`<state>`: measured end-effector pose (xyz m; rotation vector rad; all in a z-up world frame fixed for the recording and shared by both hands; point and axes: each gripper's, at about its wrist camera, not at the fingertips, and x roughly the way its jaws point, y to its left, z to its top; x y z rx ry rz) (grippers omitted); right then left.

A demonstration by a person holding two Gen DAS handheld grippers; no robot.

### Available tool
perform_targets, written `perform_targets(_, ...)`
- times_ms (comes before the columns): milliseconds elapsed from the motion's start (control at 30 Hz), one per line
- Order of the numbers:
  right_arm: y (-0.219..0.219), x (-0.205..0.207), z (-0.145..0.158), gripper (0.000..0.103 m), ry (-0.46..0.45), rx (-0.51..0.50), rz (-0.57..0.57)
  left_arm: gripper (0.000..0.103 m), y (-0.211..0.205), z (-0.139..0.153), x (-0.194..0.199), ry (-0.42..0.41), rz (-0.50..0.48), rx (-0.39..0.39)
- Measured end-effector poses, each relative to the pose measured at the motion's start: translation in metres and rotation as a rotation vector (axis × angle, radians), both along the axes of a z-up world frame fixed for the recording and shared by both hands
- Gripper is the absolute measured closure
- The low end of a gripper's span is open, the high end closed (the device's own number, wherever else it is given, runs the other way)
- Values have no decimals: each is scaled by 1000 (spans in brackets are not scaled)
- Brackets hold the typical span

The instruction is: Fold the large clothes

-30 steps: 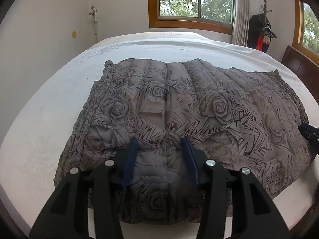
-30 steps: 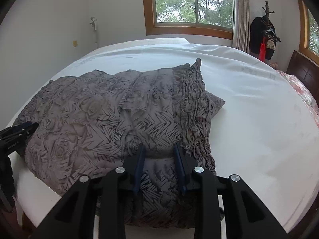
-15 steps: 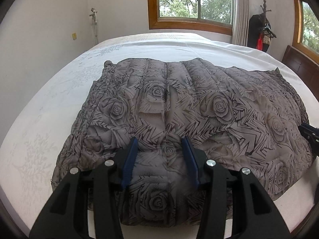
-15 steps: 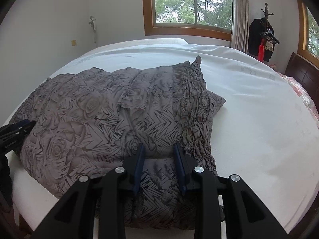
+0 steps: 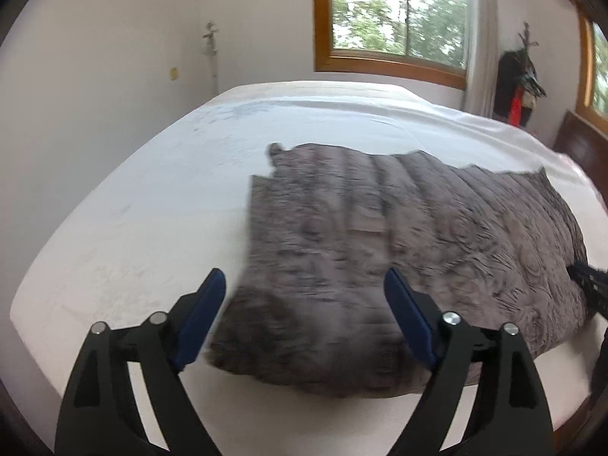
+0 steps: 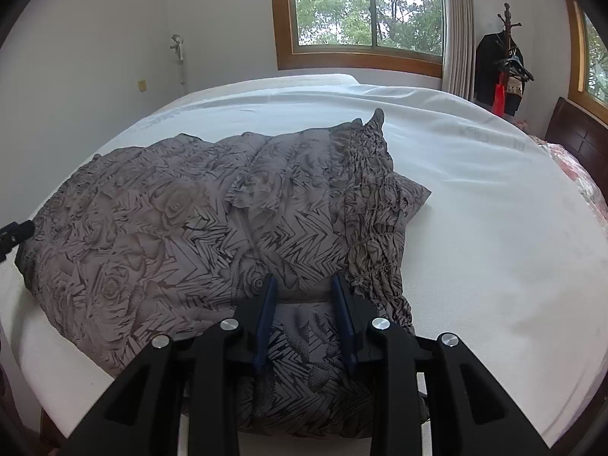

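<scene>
A large grey quilted garment [image 5: 399, 235] with a rose and zigzag print lies folded on the white bed [image 5: 152, 209]; it also shows in the right wrist view [image 6: 212, 220]. My left gripper [image 5: 304, 288] is open wide and empty, just above the garment's near left corner. My right gripper [image 6: 304, 288] is shut on a fold of the garment at its near right edge, beside the gathered elastic band [image 6: 376, 220]. The right gripper's tip shows at the right edge of the left wrist view [image 5: 587, 288].
The white bed [image 6: 494, 209] extends far and right of the garment. A wooden window [image 6: 364, 11] is on the far wall. A coat rack [image 6: 501, 68] and dark headboard [image 6: 570, 125] stand at the right. The left gripper's tip shows at the left edge [image 6: 15, 233].
My left gripper has opened and let go of the garment, and has shifted left and back; its view is motion-blurred. The right gripper keeps its hold.
</scene>
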<state>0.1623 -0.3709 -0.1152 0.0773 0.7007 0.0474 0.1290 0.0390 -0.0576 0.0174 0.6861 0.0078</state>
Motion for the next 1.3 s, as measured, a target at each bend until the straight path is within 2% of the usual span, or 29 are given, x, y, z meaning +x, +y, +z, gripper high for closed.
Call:
perform_targets(200, 0, 0, 0, 72, 0, 3, 0, 13, 38, -15, 11, 90, 39, -120)
perform_targets(300, 0, 0, 0, 72, 0, 3, 0, 13, 48, -26, 16, 143, 6, -225)
perform_targets(533, 0, 2, 1, 72, 7, -7, 0, 12, 51, -43, 36, 222, -61, -387)
perform_targets(633, 0, 3, 1, 72, 15, -6, -1, 19, 47, -46, 42, 226, -65, -378)
perform_targets(700, 0, 6, 2, 72, 31, -3, -2, 33, 41, -44, 45, 226, -85, -371)
perform_targets(800, 0, 10, 4, 72, 54, 2, -10, 49, 33, -42, 46, 211, -95, -337)
perform_targets(867, 0, 11, 4, 72, 61, 0, -11, 54, 27, -40, 43, 188, -92, -300)
perform_targets(967, 0, 12, 3, 72, 65, 8, -14, 56, 17, -41, 39, 156, -91, -242)
perform_targets(1067, 1, 11, 2, 72, 66, 5, -16, 56, 13, -43, 39, 143, -92, -223)
perform_targets(1167, 2, 11, 1, 72, 64, 2, -18, 56, 16, -45, 39, 140, -93, -235)
perform_targets(1300, 3, 10, 2, 72, 61, -5, -23, 67, 27, -40, 32, 116, -82, -289)
